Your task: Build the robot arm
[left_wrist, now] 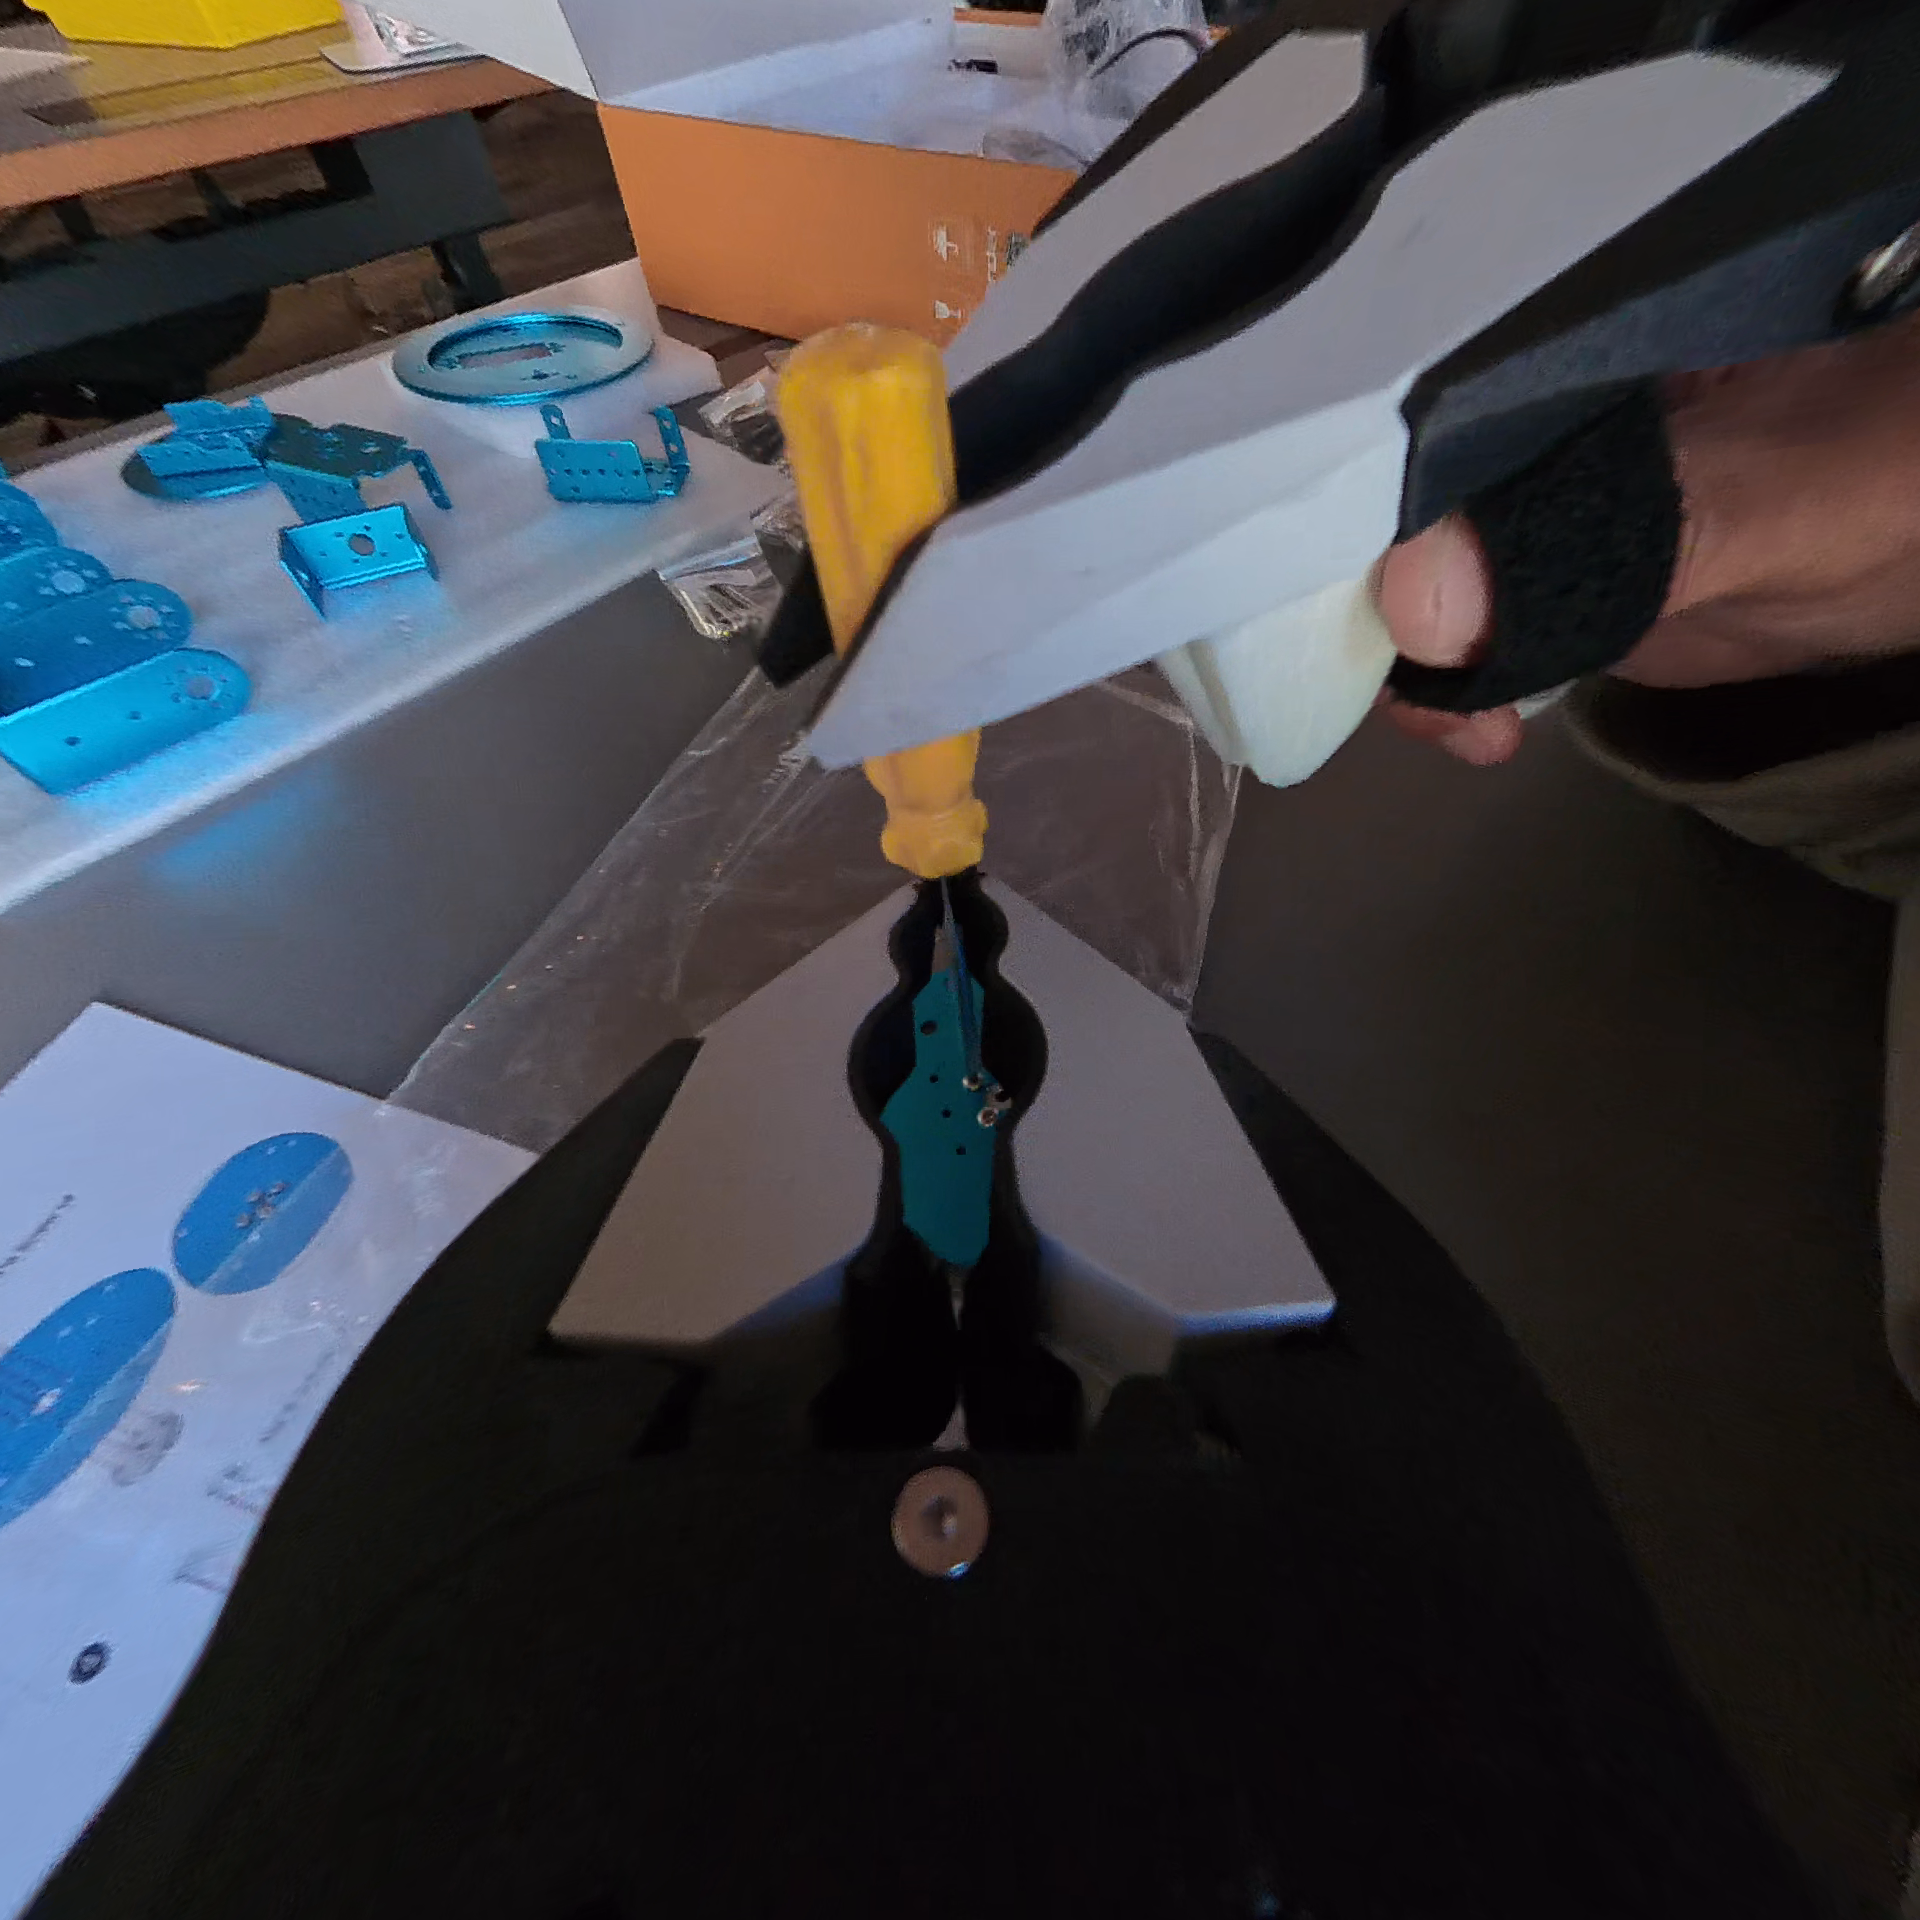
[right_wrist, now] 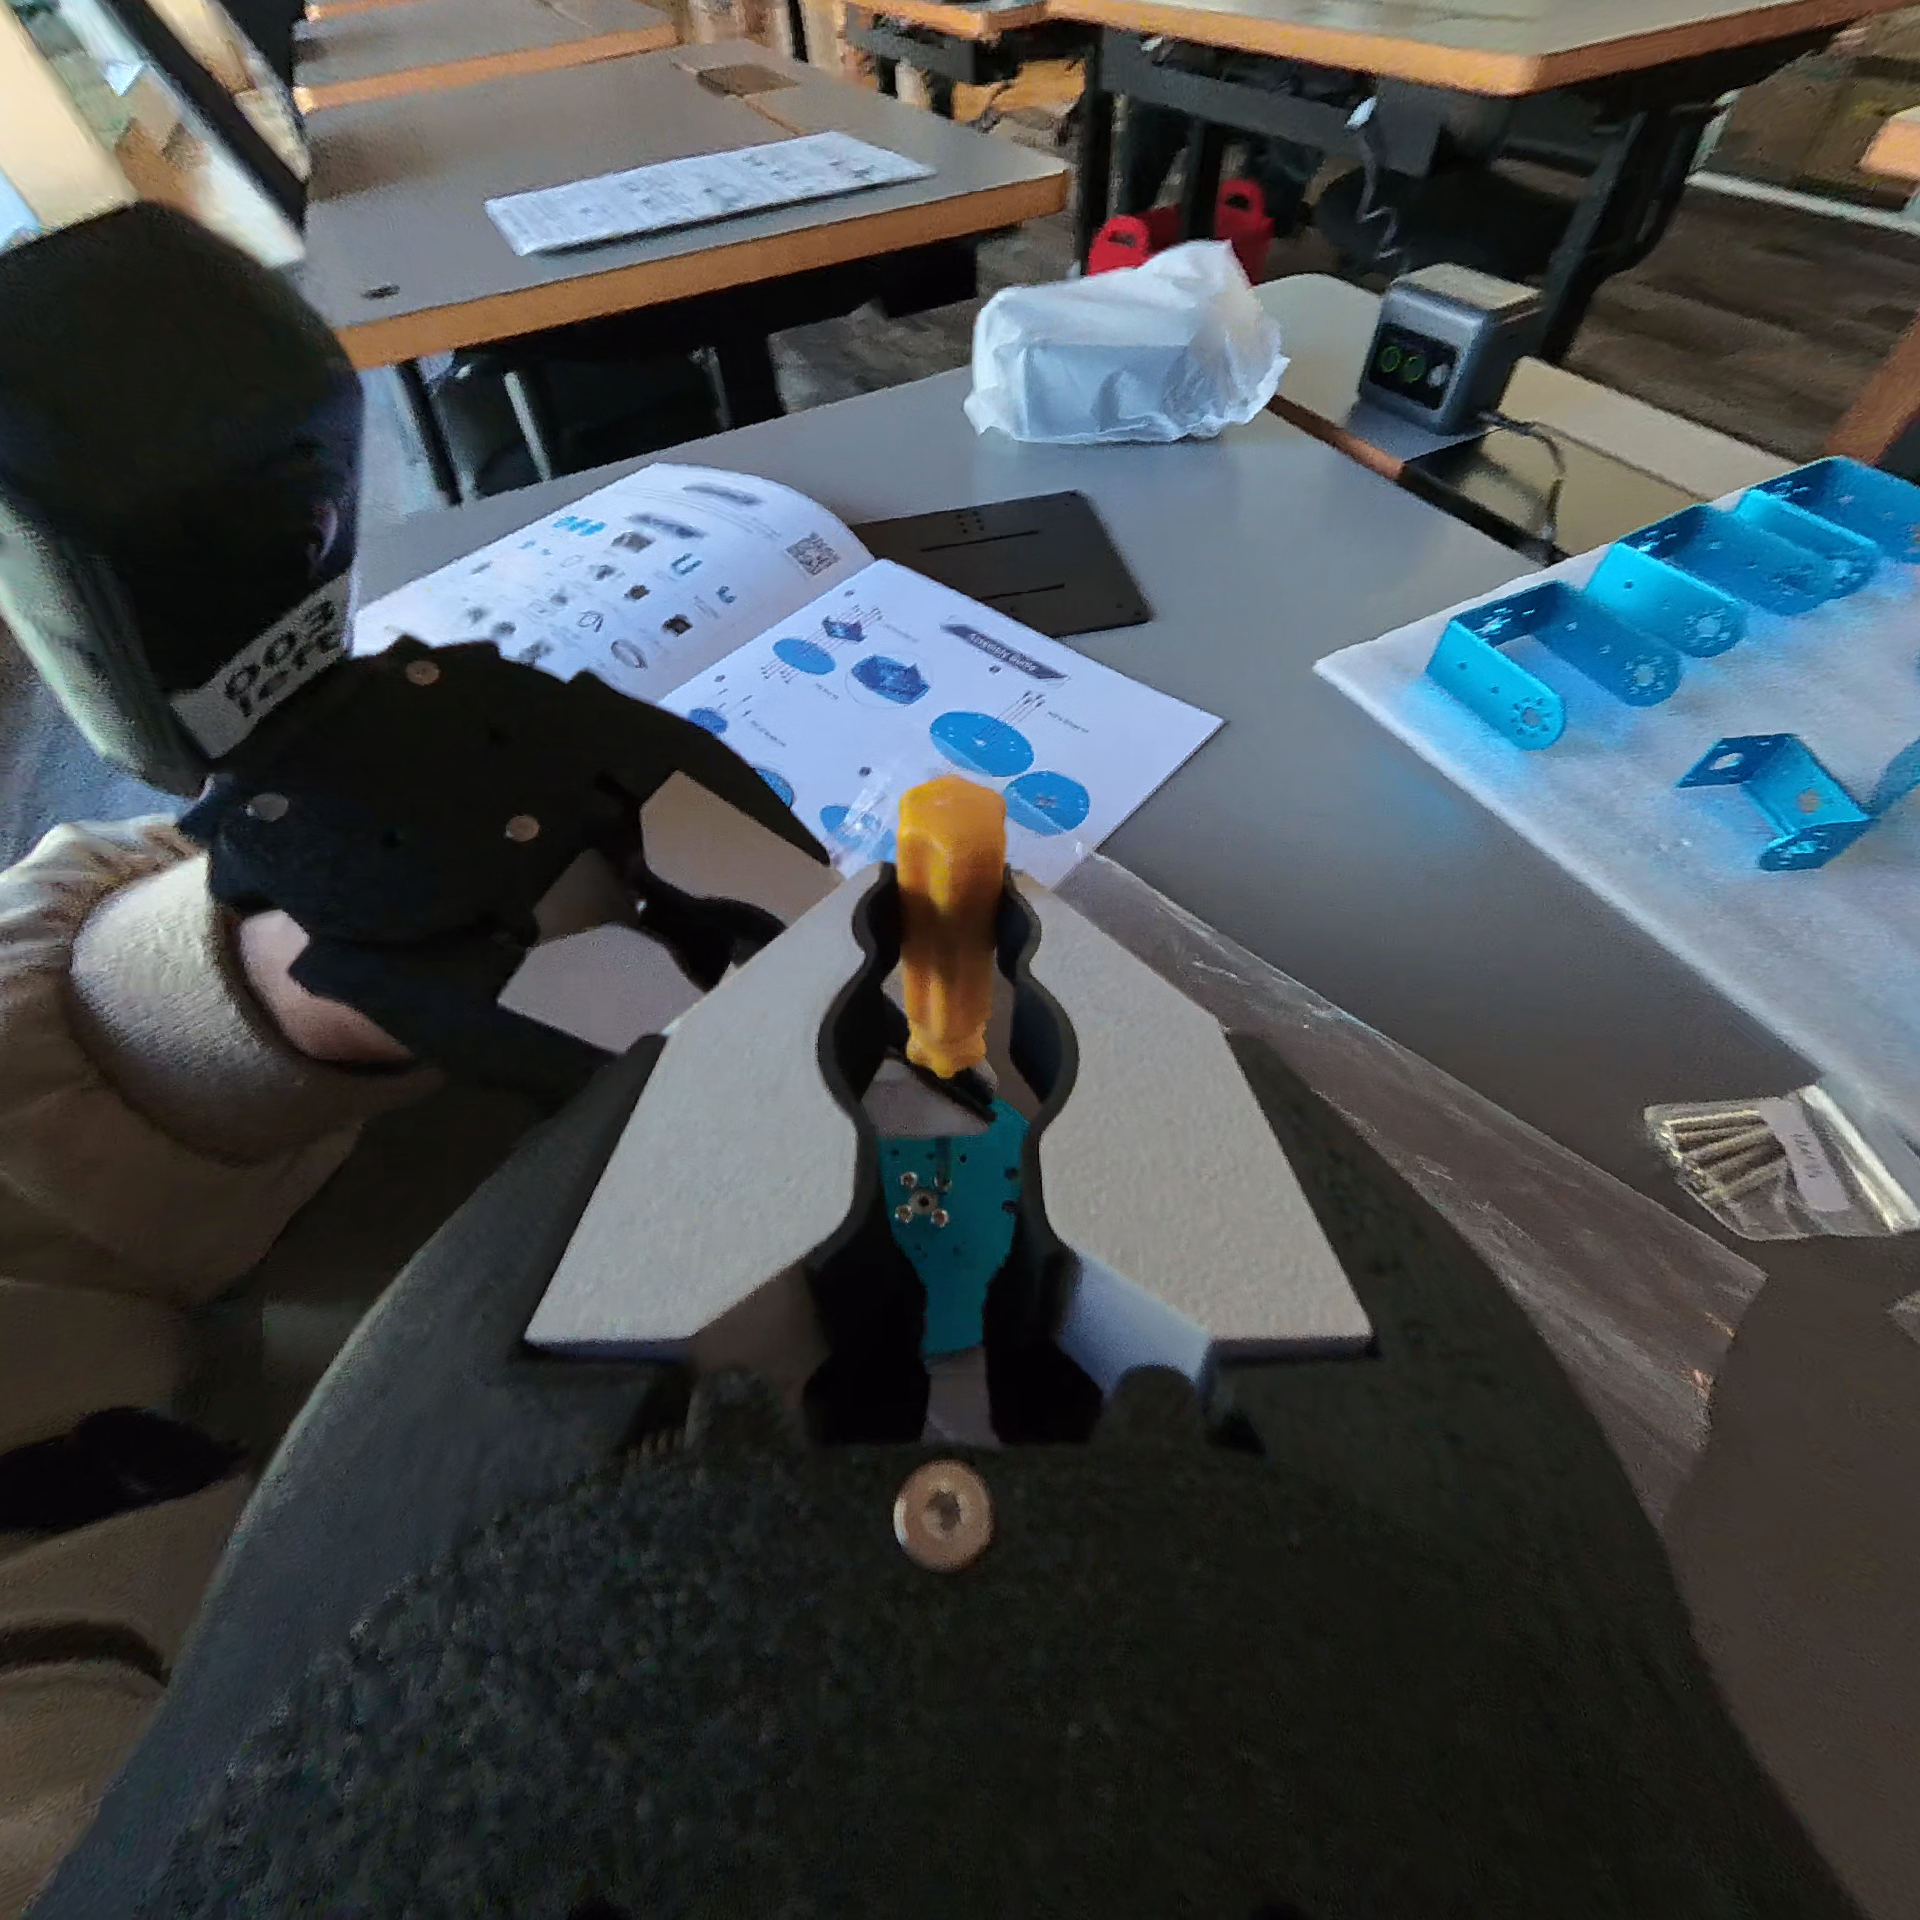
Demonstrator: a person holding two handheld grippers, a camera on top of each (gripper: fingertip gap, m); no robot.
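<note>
My left gripper (left_wrist: 948, 896) is shut on a small blue metal plate (left_wrist: 940, 1138) with holes and small screws, held edge-up over the grey table. My right gripper (right_wrist: 948, 878) is shut on the yellow handle of a screwdriver (right_wrist: 951, 925). In the left wrist view the right gripper (left_wrist: 821, 691) comes in from the upper right with the screwdriver (left_wrist: 868, 540) pointing down, its thin shaft reaching the screws on the plate. The plate also shows in the right wrist view (right_wrist: 956, 1236), just beyond the handle. The left gripper (right_wrist: 758, 925) shows there at the left.
Several blue brackets (left_wrist: 358, 556) and a blue ring (left_wrist: 525, 356) lie on a white foam sheet (left_wrist: 499, 582). An open instruction booklet (right_wrist: 831, 665), a black plate (right_wrist: 1008, 561), a bag of screws (right_wrist: 1745, 1153), clear plastic film (left_wrist: 727, 904) and an orange box (left_wrist: 810, 218) are around. About 6 centimetres separates my left fingertips from my right.
</note>
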